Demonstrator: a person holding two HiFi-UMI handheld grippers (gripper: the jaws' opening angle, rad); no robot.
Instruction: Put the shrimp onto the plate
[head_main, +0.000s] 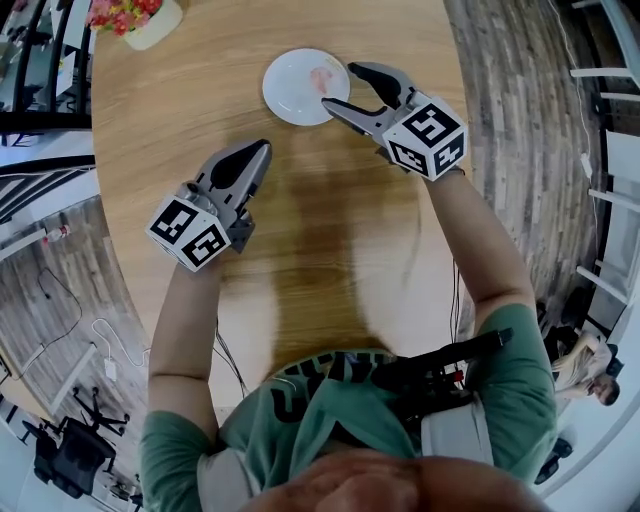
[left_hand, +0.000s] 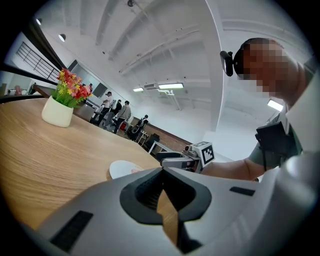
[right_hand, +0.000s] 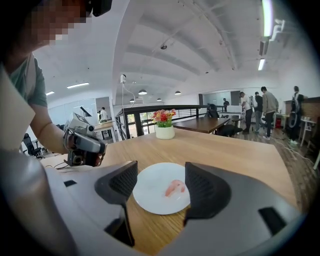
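A pink shrimp (head_main: 319, 79) lies on a small white plate (head_main: 292, 100) toward the far side of the round wooden table. My right gripper (head_main: 342, 87) hovers just at the plate's right edge, jaws open and empty. Seen along its jaws, the shrimp (right_hand: 174, 188) rests on the plate (right_hand: 152, 192) between and beyond the two pads, untouched. My left gripper (head_main: 264, 160) sits lower left over bare wood, jaws shut with nothing in them. From the left gripper view the plate (left_hand: 122, 169) shows low ahead, and the right gripper (left_hand: 170, 161) beyond it.
A white pot of red and yellow flowers (head_main: 137, 18) stands at the table's far left edge. The same flower pot (right_hand: 164, 125) shows beyond the plate in the right gripper view. Wood floor, chairs and cables surround the table. Several people stand in the background.
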